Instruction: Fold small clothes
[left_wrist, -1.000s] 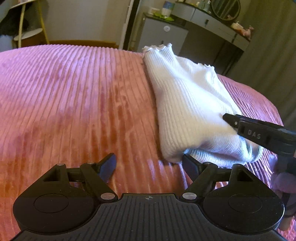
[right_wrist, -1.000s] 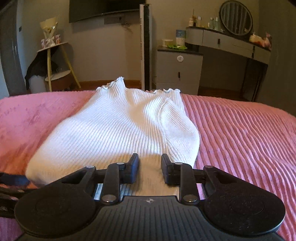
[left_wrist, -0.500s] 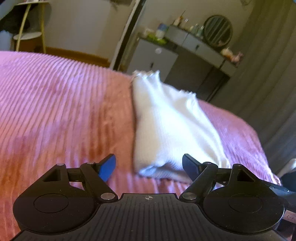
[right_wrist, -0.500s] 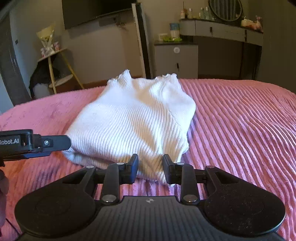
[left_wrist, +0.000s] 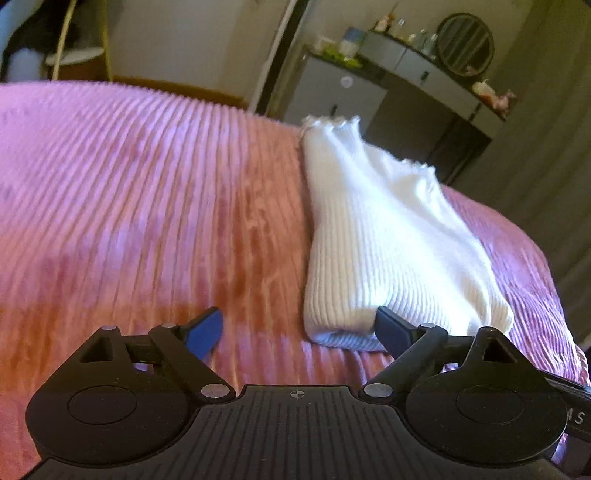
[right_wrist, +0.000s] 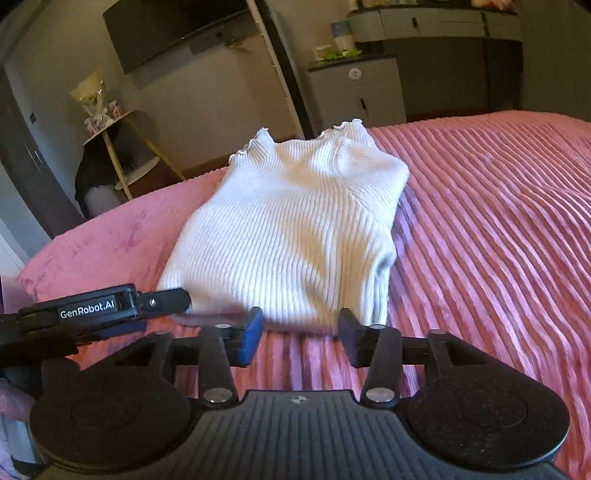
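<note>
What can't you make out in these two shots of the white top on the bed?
- Underside folds of the white ribbed top: hidden by its top layer, both views.
- Near edge: partly behind the right tongs, whose jaws are opening with nothing between them.
- Dresser items: too small, blurred.
- Person's hand: cut off by left edge, right wrist view.

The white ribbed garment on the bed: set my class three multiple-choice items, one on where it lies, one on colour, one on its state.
1. Where does the white ribbed garment lie?
A. on the pink bedspread
B. on the floor
C. on the grey cabinet

2. What colour are the near pads on the gripper fingers?
A. red
B. blue
C. yellow

3. What state is the garment in?
A. hanging up
B. spread flat in one layer
C. folded into a compact stack

Answers:
1 A, ribbed pink cover shows all round it.
2 B, a blue pad shows on the right gripper and another on the left gripper.
3 C, layered edges show at its near end.
</note>
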